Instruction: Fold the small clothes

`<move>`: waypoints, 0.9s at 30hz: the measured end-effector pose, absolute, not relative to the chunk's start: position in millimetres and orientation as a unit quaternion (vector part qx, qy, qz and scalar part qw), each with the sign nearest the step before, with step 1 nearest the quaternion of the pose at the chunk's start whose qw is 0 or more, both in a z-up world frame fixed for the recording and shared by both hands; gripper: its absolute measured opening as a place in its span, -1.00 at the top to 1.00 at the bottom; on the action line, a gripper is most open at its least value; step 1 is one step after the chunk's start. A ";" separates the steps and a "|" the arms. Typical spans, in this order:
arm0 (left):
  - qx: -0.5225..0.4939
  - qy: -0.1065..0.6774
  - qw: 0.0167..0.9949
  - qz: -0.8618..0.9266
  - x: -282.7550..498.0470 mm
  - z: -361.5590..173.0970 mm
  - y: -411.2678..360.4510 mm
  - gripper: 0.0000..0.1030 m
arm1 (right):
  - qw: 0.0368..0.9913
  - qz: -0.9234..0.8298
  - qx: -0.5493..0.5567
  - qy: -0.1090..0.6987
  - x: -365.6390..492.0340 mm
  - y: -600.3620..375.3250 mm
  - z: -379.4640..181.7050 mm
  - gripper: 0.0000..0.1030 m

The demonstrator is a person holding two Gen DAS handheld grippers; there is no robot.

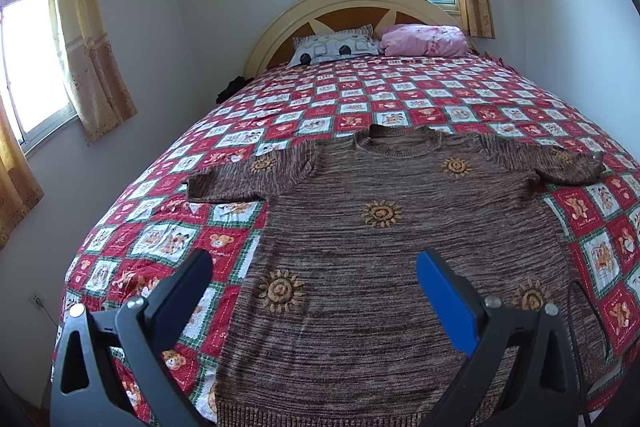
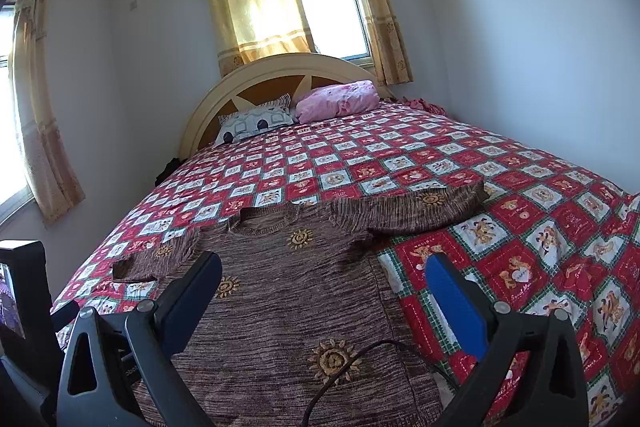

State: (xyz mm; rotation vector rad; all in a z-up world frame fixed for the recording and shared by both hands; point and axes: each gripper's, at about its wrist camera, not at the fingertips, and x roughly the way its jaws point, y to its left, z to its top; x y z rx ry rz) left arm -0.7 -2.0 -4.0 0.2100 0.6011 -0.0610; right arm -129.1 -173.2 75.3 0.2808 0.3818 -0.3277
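A brown knit sweater [image 1: 380, 259] with yellow sun patterns lies flat on the bed, front up, neck toward the headboard and both short sleeves spread out sideways. My left gripper [image 1: 314, 277] hovers open above its lower left part, nothing between the fingers. In the right wrist view the same sweater [image 2: 288, 291] fills the lower middle. My right gripper [image 2: 324, 285] hangs open over its right side edge, with the blue pad [image 2: 456, 303] above the quilt beside the sweater. Neither gripper touches the cloth.
The bed carries a red, white and green patchwork quilt [image 1: 168, 239]. A patterned pillow [image 1: 336, 47] and a pink bundle [image 1: 424, 41] lie by the headboard. A black cable [image 2: 344, 367] runs across the sweater's hem. A dark device with a screen [image 2: 20, 299] stands at far left.
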 end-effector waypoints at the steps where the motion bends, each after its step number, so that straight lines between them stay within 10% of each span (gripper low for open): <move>1: 0.103 0.296 0.949 -0.030 -0.6 -4.1 -2.2 -1.00 | 0.958 -0.162 0.140 0.189 -129.3 -173.2 74.3 -0.98; 27: 0.106 0.299 0.948 -0.035 -1.5 -7.5 -3.5 -1.00 | 0.956 -0.165 0.147 0.195 -128.3 -176.1 68.4 -0.98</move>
